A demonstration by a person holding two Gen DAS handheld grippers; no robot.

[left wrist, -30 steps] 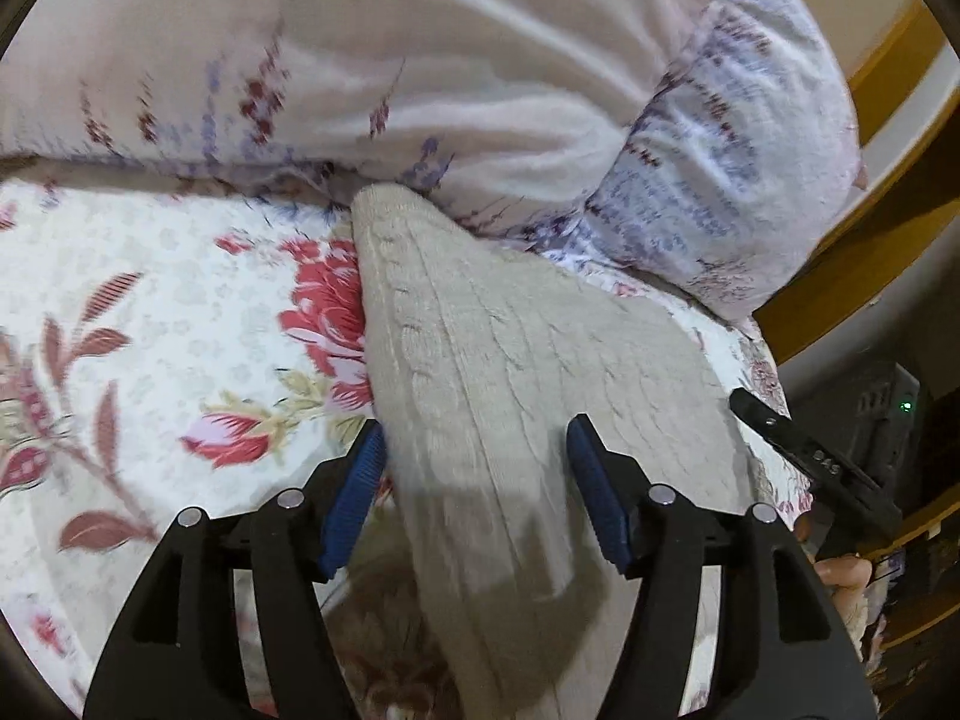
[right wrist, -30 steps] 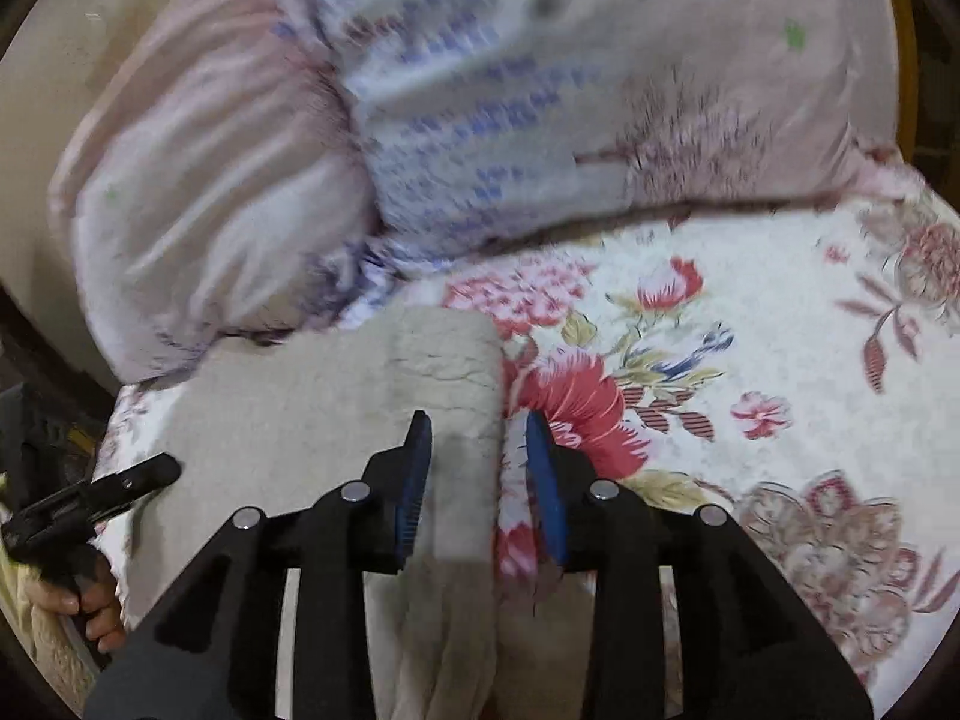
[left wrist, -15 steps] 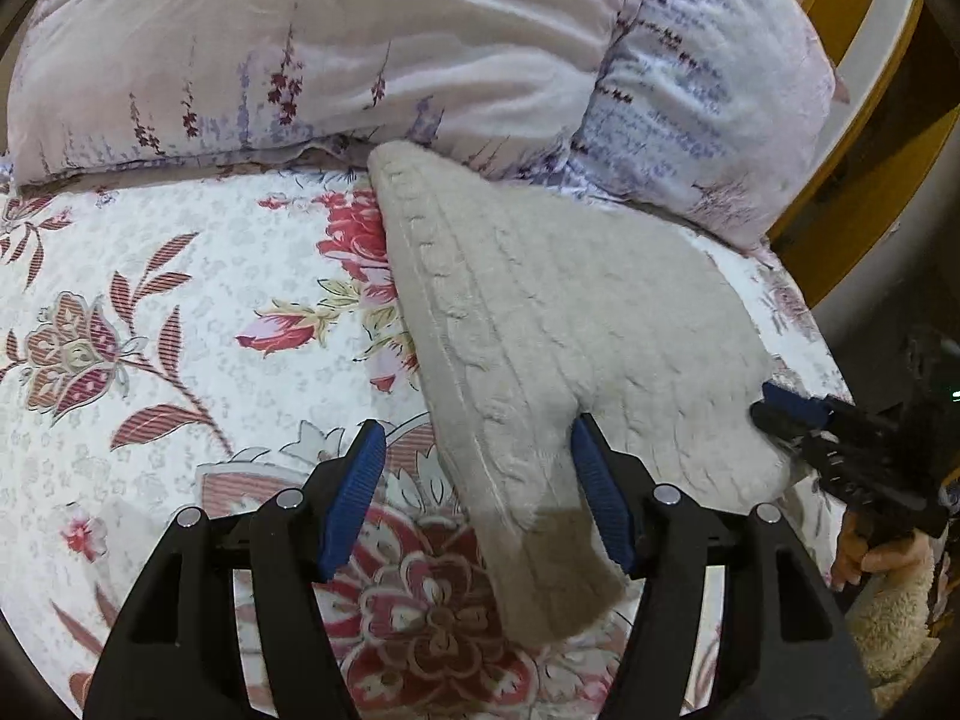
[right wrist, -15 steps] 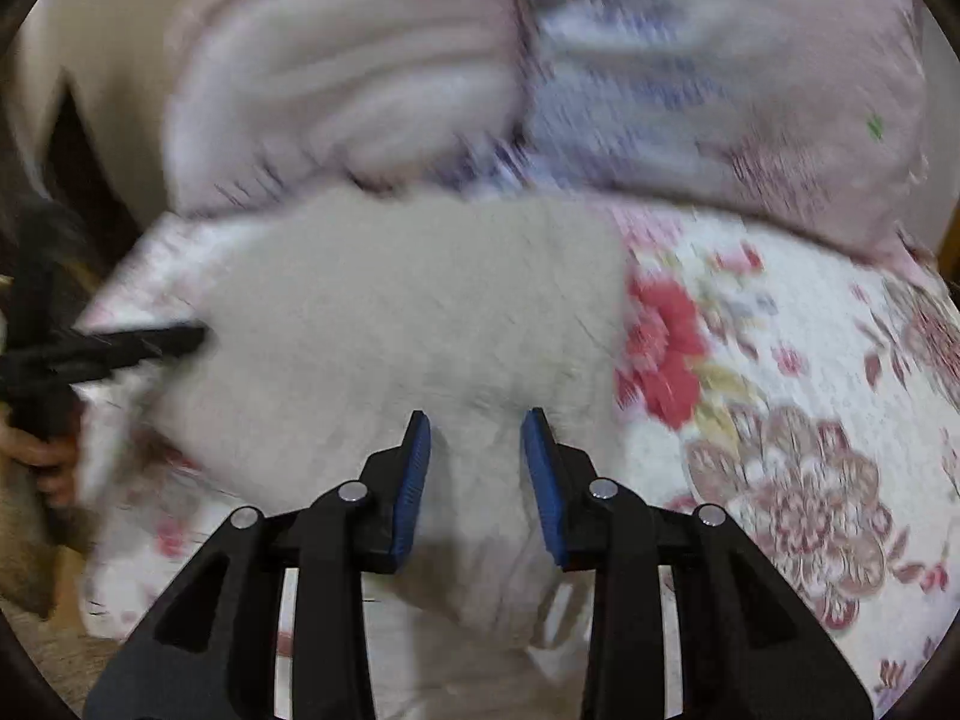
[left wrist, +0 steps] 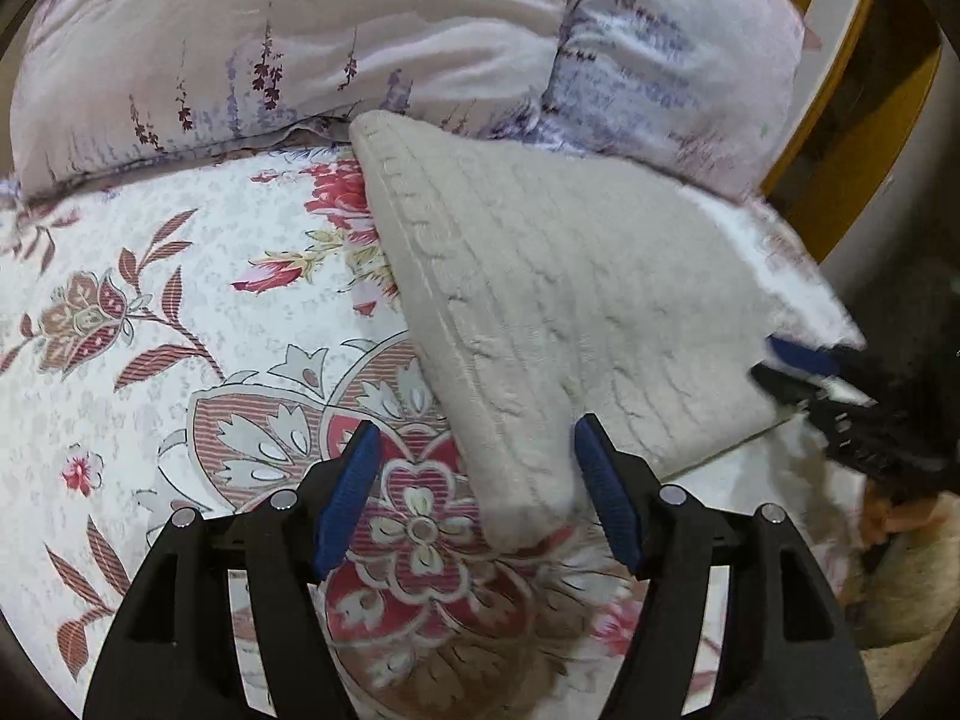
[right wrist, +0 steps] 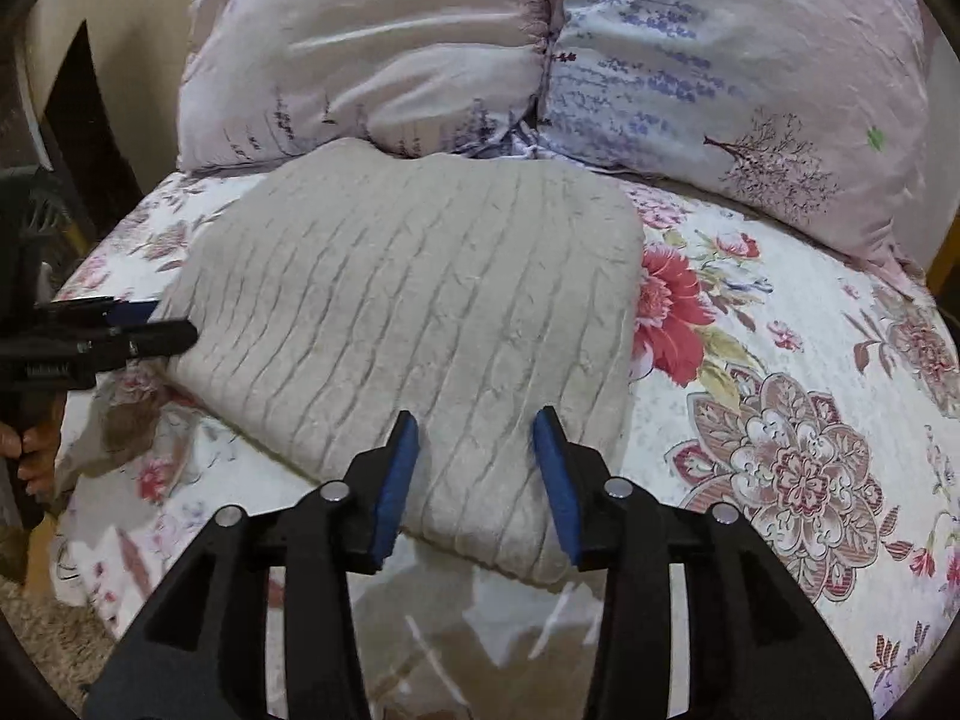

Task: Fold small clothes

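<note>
Left gripper (left wrist: 477, 492) first: jaws spread wide, nothing pinched, with the near corner of the knitted garment (left wrist: 540, 300) poking into the gap between the blue pads without either one pressing on it. Over to the right gripper (right wrist: 477, 480): jaws parted too, more narrowly, and hanging empty over the garment's near edge. From the left wrist view that right gripper shows at the far right as a blur beside the garment's outer corner, so whether it touches the knit there I cannot tell.

The garment, a beige cable-knit piece, lies folded into a thick rectangle on the floral bedsheet (right wrist: 780, 450), its far edge tucked against the 2 pillows (right wrist: 540, 60) at the head of the bed. Its cable ribs run from the grippers away toward the pillows, and the left gripper looks along the folded left edge, straight down that axis. The right gripper sits squarely at the middle of the near edge, so it seems the nearer 1 for a grab; the left has the corner already between its jaws.

My read: the fold looks close to done, and any further fold would turn on lifting this near edge toward the pillows. No containers in sight.
</note>
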